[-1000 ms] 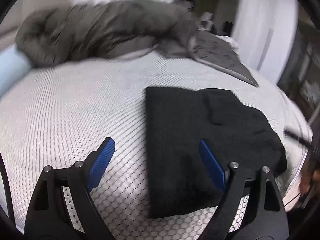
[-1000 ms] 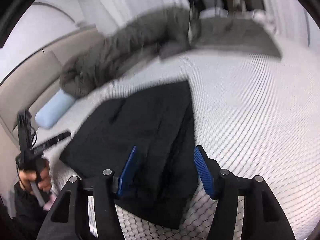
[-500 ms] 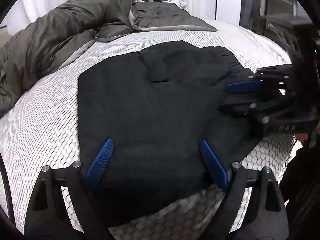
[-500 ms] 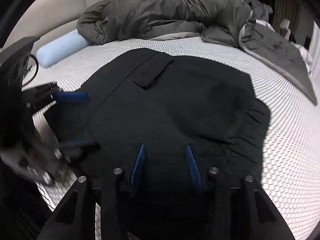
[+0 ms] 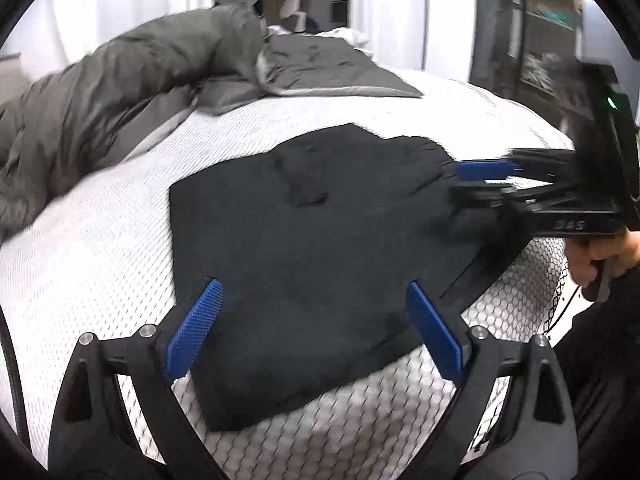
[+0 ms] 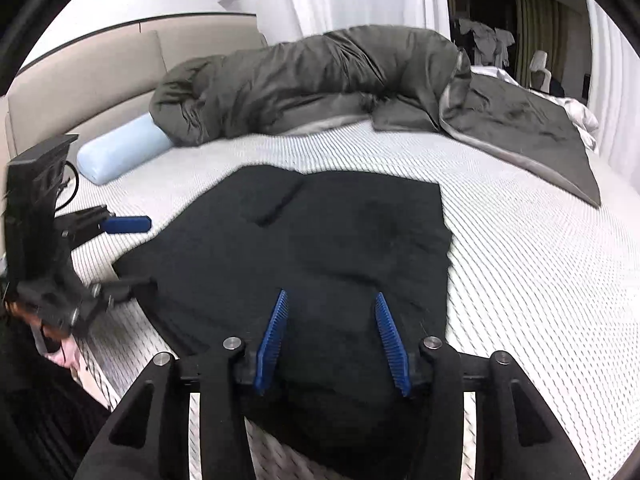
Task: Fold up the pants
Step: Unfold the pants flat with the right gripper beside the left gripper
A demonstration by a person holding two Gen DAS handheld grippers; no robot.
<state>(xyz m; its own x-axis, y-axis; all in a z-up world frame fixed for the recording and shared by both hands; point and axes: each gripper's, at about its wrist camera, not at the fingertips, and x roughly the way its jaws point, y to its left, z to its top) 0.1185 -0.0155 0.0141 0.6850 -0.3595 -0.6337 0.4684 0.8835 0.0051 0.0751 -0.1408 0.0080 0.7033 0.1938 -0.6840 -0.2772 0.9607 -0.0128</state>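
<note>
Black pants are laid folded on the bed, near its front edge. The left gripper and right gripper are held open over the pants, gripping nothing, likely so another fold can be made.

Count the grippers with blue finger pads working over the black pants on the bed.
2. The left gripper hangs open over one edge of the folded black pants; the right gripper is open over the opposite edge.
</note>
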